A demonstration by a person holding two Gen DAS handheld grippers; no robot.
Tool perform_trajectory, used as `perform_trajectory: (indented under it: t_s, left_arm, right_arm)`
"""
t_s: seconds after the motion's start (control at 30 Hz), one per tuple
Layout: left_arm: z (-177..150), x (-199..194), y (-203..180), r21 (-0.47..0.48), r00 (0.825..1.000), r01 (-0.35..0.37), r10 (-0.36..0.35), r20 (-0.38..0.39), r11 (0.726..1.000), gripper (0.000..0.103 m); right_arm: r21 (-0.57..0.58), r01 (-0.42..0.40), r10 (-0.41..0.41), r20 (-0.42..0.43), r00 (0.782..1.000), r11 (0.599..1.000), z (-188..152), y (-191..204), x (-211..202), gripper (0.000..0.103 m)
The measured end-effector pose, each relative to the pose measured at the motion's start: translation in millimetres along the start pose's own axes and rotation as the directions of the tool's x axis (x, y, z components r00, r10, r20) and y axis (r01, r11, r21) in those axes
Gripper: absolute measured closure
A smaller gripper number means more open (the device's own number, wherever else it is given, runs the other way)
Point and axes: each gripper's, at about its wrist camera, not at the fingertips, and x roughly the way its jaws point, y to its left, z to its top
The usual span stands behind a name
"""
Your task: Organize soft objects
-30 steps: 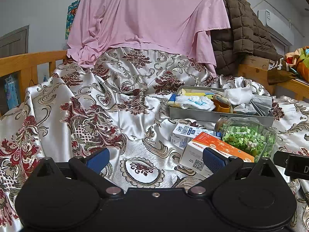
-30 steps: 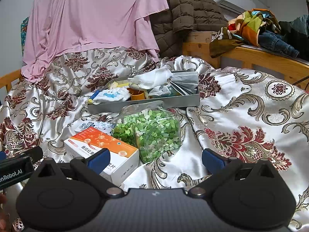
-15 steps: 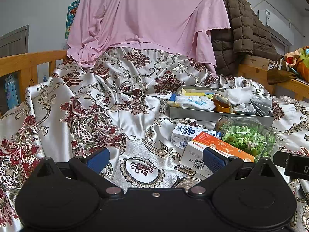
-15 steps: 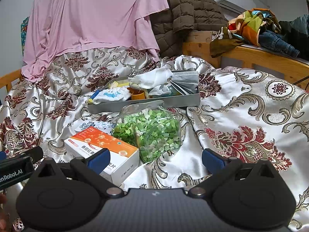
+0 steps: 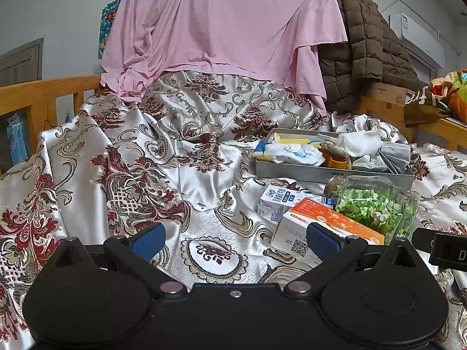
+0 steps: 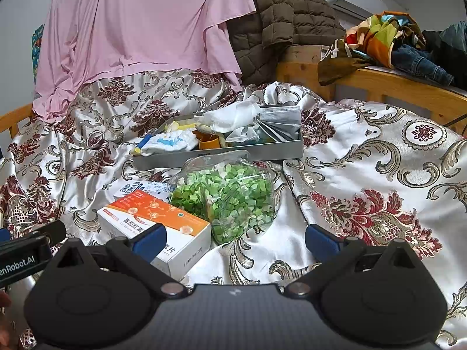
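A grey metal tray [image 6: 221, 154] [image 5: 321, 172] lies on the patterned satin bedspread [image 5: 175, 169], filled with soft things: white cloths, a grey face mask [image 6: 280, 122] and an orange cup [image 6: 208, 141]. In front of it lie a clear bag of green pieces [image 6: 227, 195] [image 5: 370, 207], an orange-and-white box [image 6: 157, 221] [image 5: 324, 227] and a blue-and-white carton [image 5: 286, 201]. My left gripper [image 5: 235, 240] is open over bare bedspread, left of the boxes. My right gripper [image 6: 235, 240] is open just in front of the bag and box, holding nothing.
A pink shirt [image 5: 221, 26] and a brown quilted jacket [image 5: 367, 43] hang at the back. Wooden bed rails [image 5: 35, 96] [image 6: 408, 87] run along both sides, with a pile of clothes [image 6: 402, 43] on the right rail. Wide bedspread lies to the right of the bag.
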Motion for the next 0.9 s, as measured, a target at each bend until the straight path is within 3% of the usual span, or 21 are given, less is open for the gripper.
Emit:
perform_trajectory:
  t_s: [0.9]
  left_arm:
    - [-2.8,-0.1,-0.7,0.007,1.000,-0.018,0.018,0.009,1.000,0.001]
  right_arm:
    - [0.000,-0.002,0.002,-0.003,1.000,1.000,-1.5,1.7,0.5,0.000]
